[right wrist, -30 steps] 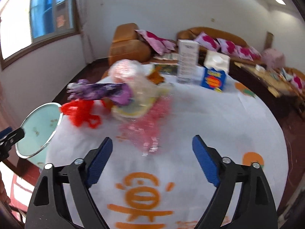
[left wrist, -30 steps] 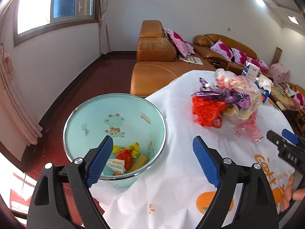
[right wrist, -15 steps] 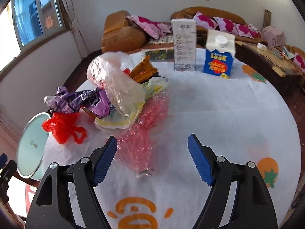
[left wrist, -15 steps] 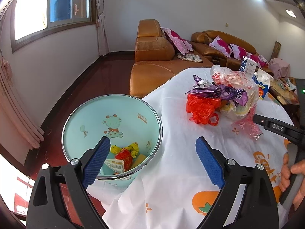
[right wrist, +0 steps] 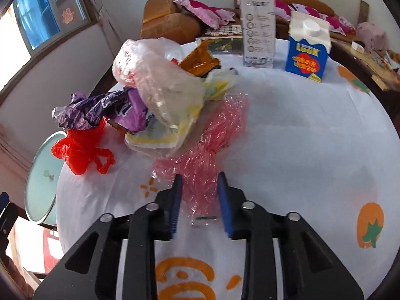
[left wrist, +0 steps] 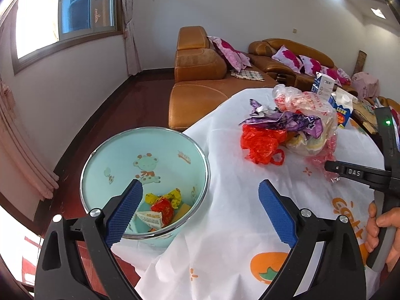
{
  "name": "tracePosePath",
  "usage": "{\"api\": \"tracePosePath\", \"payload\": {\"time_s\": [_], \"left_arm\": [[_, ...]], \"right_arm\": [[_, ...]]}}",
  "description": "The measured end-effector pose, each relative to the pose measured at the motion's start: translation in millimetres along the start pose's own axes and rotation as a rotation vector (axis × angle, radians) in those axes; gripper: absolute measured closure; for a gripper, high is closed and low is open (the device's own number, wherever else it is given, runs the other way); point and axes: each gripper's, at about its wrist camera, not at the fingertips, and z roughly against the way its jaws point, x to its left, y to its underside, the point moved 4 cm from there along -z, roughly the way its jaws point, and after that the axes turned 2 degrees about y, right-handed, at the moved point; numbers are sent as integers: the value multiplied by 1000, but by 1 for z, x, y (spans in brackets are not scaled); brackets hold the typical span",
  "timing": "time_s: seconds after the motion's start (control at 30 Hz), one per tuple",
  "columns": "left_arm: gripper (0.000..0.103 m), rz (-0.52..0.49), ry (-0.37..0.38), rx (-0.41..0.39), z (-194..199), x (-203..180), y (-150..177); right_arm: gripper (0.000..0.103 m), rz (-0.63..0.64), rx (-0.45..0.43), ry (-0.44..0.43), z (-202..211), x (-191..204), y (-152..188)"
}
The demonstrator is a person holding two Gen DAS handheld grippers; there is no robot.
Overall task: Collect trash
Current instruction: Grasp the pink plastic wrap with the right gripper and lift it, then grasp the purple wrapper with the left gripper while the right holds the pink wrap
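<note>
Pink cellophane between your right gripper's pads

Pink cellophane lies on the tabletop, its near end between your right gripper pads, which are half-closed but not clearly clamped. Your left gripper hangs wide apart, empty. Only the left wrist view shows wrappers inside the bin.

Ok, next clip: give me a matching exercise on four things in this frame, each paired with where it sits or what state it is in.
Things:
1. pink cellophane wrapper
2. red plastic bag
3. blue milk carton
4. left gripper

Places or states:
A. standing upright at the far side of the table
B. wide open, holding nothing
C. between the right gripper's blue pads
D. lying nearest the trash bin, at the pile's edge

Pairs: 1-C, 2-D, 3-A, 4-B
</note>
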Motion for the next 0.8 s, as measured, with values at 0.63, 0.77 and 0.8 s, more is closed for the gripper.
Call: {"api": "tracePosePath", "payload": {"time_s": [0.63, 0.77, 0.8], "left_arm": [[10, -312, 108, -136, -31, -87, -69], [10, -446, 154, -132, -55, -113, -76], [10, -466, 156, -122, -62, -117, -76]], "right_arm": [[78, 93, -172, 222, 70, -84, 6], [78, 59, -176, 206, 69, -87, 5], [78, 55, -175, 205, 68, -88, 5]]}}
